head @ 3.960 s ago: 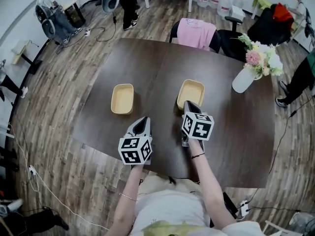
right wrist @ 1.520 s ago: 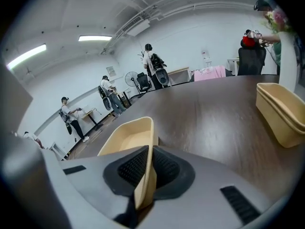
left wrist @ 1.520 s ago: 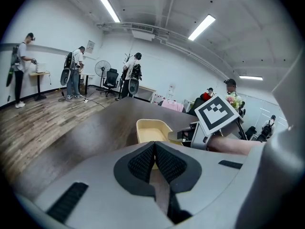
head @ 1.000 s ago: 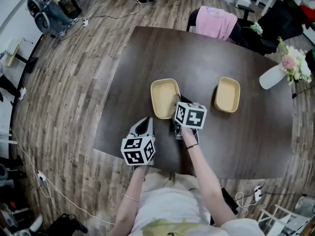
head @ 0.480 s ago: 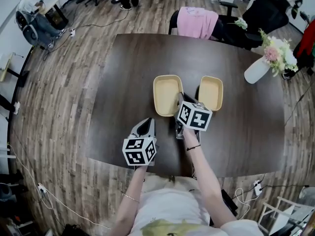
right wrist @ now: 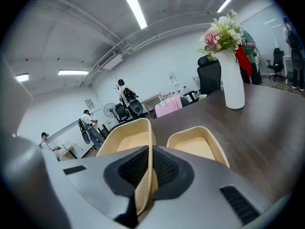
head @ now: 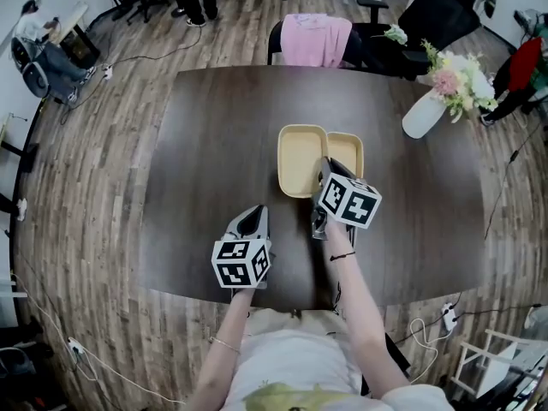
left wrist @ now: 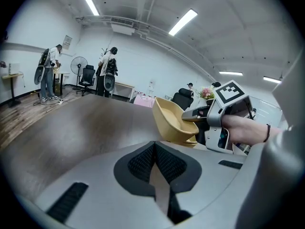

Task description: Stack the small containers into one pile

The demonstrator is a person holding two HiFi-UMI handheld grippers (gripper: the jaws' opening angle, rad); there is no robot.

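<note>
While the right gripper (head: 324,171) clamps the lifted container (head: 300,157) by its rim, the second container (head: 349,152) rests on the table (head: 214,144) just right of it, long axes parallel. The left gripper (head: 250,221) hangs closed and empty, farther off.

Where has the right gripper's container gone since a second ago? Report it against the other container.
Yes. The held container, clamped in the right gripper, moved right toward the resting container; in the head view the gap between them has closed.

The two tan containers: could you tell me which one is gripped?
The left container, its rim clamped by the right gripper; the right container lies free.
</note>
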